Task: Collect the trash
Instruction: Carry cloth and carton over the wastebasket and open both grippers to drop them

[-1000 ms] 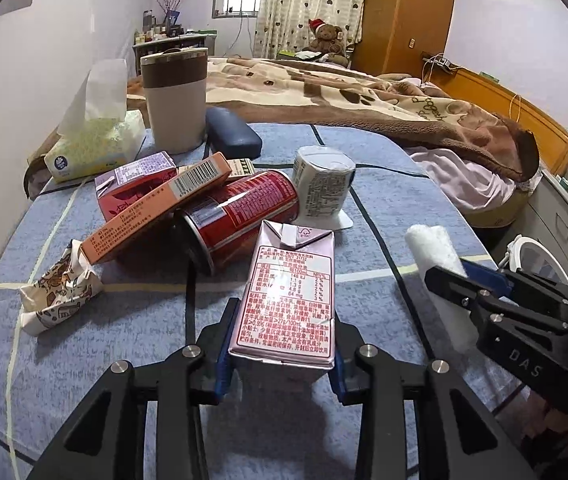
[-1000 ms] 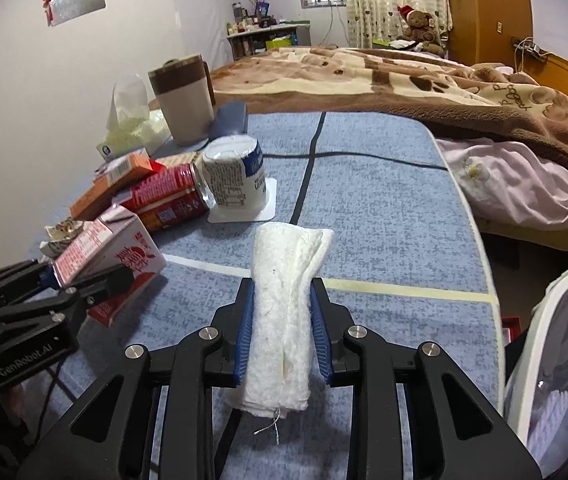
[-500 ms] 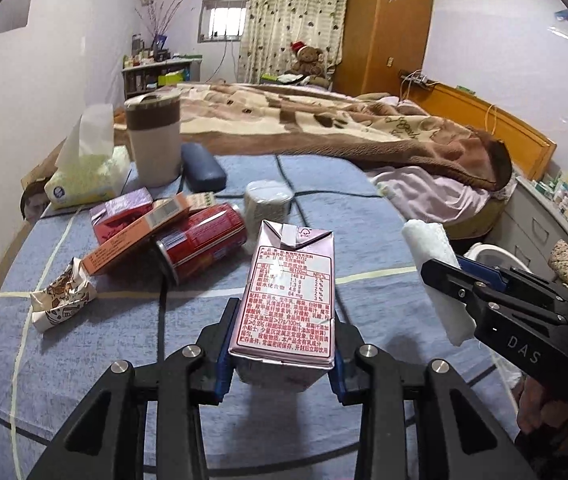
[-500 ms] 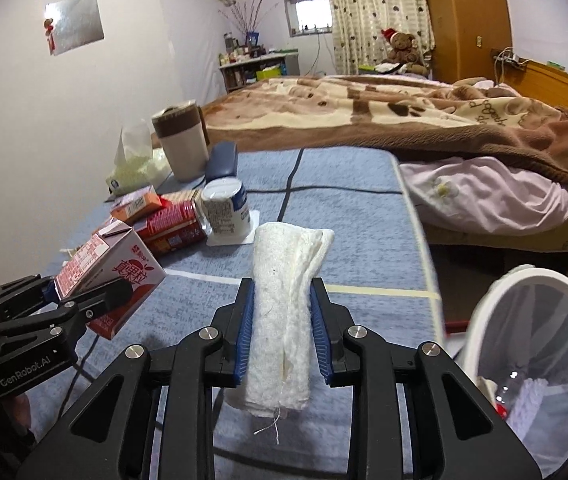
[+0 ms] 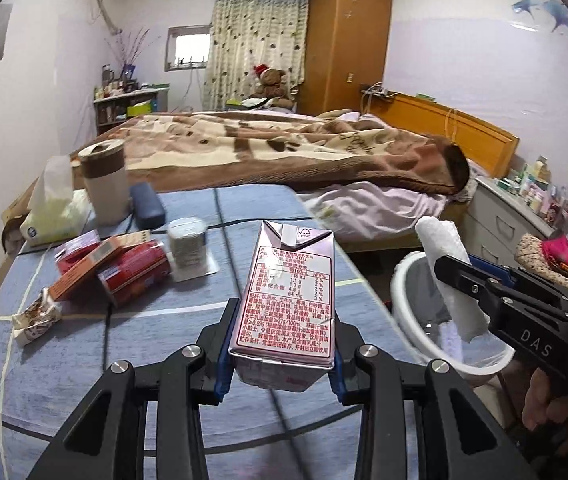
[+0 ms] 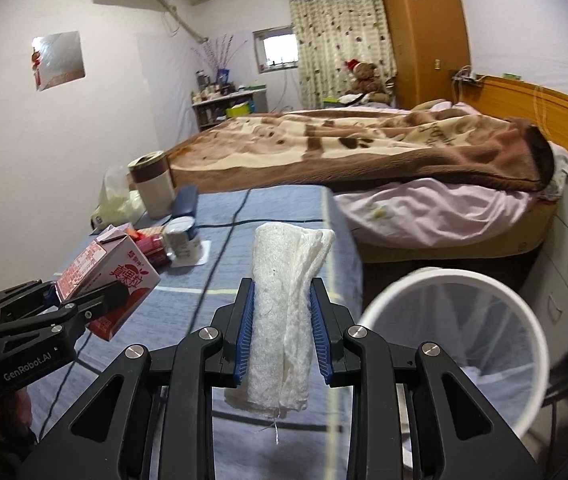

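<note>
Gripping pink milk carton [image 5: 290, 292], left gripper [image 5: 282, 354] fingers clamp its sides above blue-clothed counter [image 5: 156, 332]. Right gripper [image 6: 282, 330] fingers pinch rolled white tissue [image 6: 284, 312] upright, beside counter's edge, near white bin [image 6: 456, 280] on floor. Red can [image 5: 136, 276], orange box [image 5: 84, 268], cup [image 5: 188, 242], wrapper [image 5: 36, 320] lie on counter.

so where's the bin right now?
The white bin stands off the table's right edge, beside the bed, lower right in both wrist views, just beyond the tissue roll in the right gripper.
</note>
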Available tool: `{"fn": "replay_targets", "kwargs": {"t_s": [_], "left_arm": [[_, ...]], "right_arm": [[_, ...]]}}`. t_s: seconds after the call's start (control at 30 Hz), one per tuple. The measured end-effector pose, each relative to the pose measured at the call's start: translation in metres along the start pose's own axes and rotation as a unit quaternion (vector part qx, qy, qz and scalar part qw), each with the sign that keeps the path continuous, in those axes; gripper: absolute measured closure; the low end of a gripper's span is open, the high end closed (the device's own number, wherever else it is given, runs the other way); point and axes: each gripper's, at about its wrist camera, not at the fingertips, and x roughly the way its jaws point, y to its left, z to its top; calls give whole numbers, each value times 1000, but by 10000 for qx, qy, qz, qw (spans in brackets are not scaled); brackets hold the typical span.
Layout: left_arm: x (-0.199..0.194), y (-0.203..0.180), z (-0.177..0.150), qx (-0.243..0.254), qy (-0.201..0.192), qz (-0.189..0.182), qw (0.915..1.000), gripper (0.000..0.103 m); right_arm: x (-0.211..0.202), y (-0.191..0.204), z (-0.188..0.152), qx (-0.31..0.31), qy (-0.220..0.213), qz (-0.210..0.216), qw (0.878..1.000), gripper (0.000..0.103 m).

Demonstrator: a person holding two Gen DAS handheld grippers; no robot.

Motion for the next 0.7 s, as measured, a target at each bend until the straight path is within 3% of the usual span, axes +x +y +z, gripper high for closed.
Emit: {"fn": "replay_targets", "kwargs": {"t_s": [0.4,0.7], "left_arm": [[5,-77,-1,407,7,-545,9977,65],[23,-118,-2,578,146,-847,9946,65]], "right_arm": [[-29,-51,-12,335,-153,-529,9979,75],[-33,-81,-22,516,-7,-795,9955,75]]}}
